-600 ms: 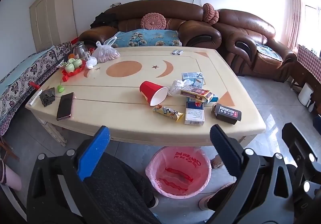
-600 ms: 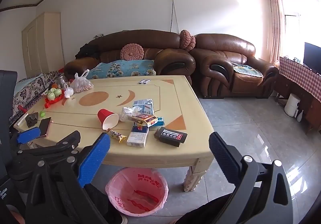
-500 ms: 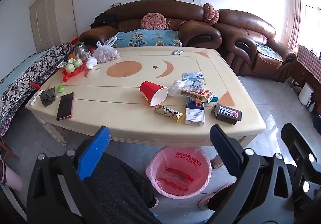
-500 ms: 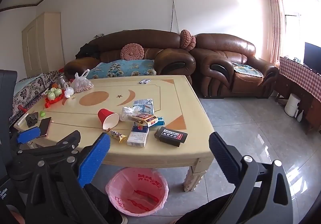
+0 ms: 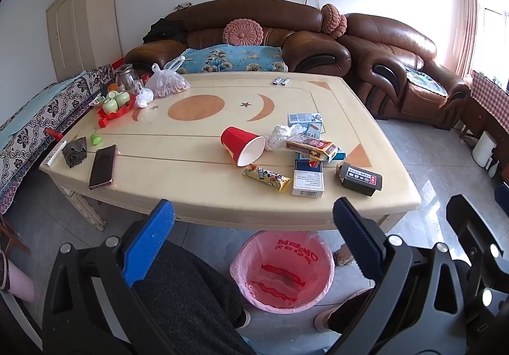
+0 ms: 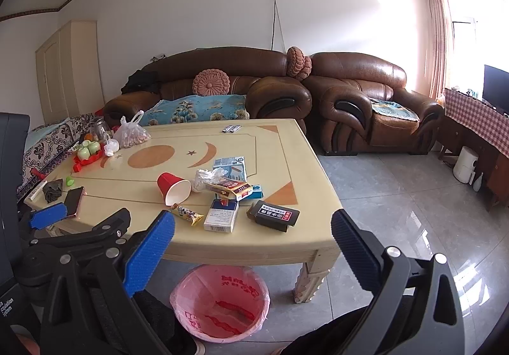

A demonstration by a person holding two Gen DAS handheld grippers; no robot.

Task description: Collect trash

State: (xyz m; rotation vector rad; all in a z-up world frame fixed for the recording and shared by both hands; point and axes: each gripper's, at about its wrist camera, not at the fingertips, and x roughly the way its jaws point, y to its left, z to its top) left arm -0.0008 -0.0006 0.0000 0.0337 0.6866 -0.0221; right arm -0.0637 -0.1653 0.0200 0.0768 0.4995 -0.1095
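Trash lies on the right part of a beige table (image 5: 197,183): a tipped red cup (image 5: 243,145) (image 6: 173,188), a snack wrapper (image 5: 265,177) (image 6: 187,214), crumpled white paper (image 5: 280,135), a white-blue box (image 5: 308,178) (image 6: 221,215), a black box (image 5: 359,178) (image 6: 273,215) and a red-yellow box (image 5: 310,145). A pink-lined bin (image 5: 283,269) (image 6: 219,301) stands on the floor under the table's near edge. My left gripper (image 5: 251,237) and right gripper (image 6: 251,247) are open and empty, held in front of the table, above the bin.
A phone (image 5: 102,166), a dark cloth (image 5: 74,153), a red tray with green cups (image 5: 116,104) and a plastic bag (image 5: 167,83) sit on the table's left side. Brown sofas (image 5: 254,37) stand behind. The person's legs are below the grippers.
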